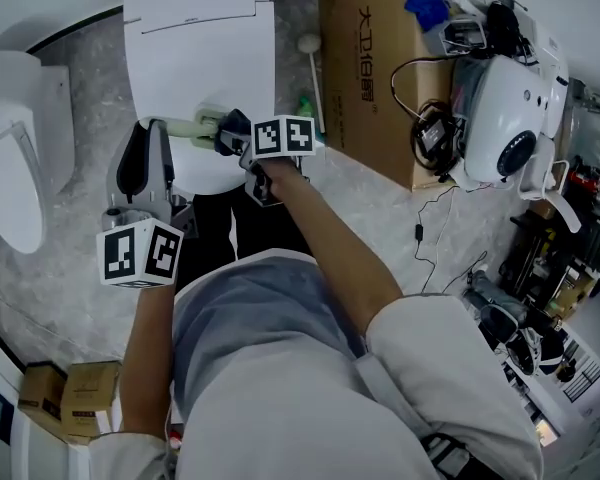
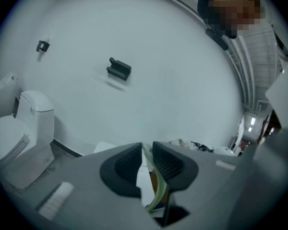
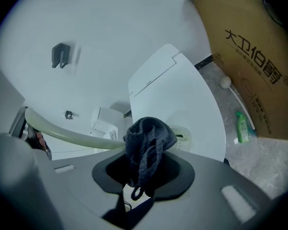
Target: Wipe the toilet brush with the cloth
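Observation:
The toilet brush has a pale green handle [image 1: 193,128] that lies across the front of a white toilet lid [image 1: 200,48]. My left gripper [image 1: 152,140] is shut on one end of it; in the left gripper view the thin green handle [image 2: 156,193] runs between the nearly closed pads [image 2: 169,163]. My right gripper [image 1: 232,134] is shut on a dark blue-grey cloth [image 3: 146,145], bunched around the handle [image 3: 67,134] where it passes the jaws. The brush's head end [image 3: 183,135] shows pale just beyond the cloth, mostly hidden.
A second white toilet [image 1: 15,168] stands at the left. A large cardboard box [image 1: 370,68] stands right of the lid, with a green bottle [image 1: 305,106] and a white-tipped stick [image 1: 312,63] beside it. Cables and a white appliance [image 1: 510,128] crowd the right.

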Demonstrator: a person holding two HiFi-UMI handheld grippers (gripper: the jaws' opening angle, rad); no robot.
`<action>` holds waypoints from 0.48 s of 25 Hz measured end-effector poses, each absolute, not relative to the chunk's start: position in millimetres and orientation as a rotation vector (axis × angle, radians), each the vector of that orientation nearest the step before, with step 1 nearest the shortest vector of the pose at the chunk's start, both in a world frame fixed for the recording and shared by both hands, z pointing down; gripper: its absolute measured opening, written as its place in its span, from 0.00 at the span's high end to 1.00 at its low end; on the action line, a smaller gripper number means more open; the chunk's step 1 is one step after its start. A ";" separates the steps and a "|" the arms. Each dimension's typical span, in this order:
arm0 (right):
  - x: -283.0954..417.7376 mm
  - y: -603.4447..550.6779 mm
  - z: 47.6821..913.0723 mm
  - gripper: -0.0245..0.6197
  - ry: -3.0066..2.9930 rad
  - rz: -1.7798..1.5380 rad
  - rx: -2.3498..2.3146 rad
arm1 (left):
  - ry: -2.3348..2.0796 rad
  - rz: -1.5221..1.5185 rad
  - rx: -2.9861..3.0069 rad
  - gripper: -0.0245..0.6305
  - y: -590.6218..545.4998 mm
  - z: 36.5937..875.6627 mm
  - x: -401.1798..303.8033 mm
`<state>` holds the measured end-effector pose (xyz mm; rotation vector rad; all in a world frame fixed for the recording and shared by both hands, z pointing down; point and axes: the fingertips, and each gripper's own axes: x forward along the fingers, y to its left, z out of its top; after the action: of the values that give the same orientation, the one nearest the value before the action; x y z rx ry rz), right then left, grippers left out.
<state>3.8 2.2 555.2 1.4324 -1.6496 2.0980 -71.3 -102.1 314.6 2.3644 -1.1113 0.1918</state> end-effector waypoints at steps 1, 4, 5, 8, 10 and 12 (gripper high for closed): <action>3.8 1.9 551.4 0.80 -1.652 2.099 1.435 | -1.106 0.189 2.368 0.96 -102.3 314.3 -71.2; 3.7 1.9 541.2 0.80 -1.661 2.108 1.434 | -1.094 0.180 2.378 0.96 -103.8 313.7 -71.2; 3.9 1.5 538.3 0.80 -1.665 2.114 1.432 | -1.092 0.181 2.381 0.96 -104.4 313.6 -71.1; 4.6 0.4 530.5 0.80 -1.684 2.112 1.412 | -1.089 0.182 2.389 0.96 -105.2 313.5 -70.0; 5.3 -0.2 525.2 0.80 -1.698 2.098 1.396 | -1.085 0.183 2.390 0.96 -104.9 313.9 -69.2; 6.2 -1.6 518.8 0.80 -1.709 2.087 1.383 | -1.082 0.183 2.391 0.96 -105.3 313.9 -68.1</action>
<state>6.2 -1.6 518.8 1.3832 -1.7093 2.0872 -68.1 -105.3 313.9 2.3909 -1.0816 0.1830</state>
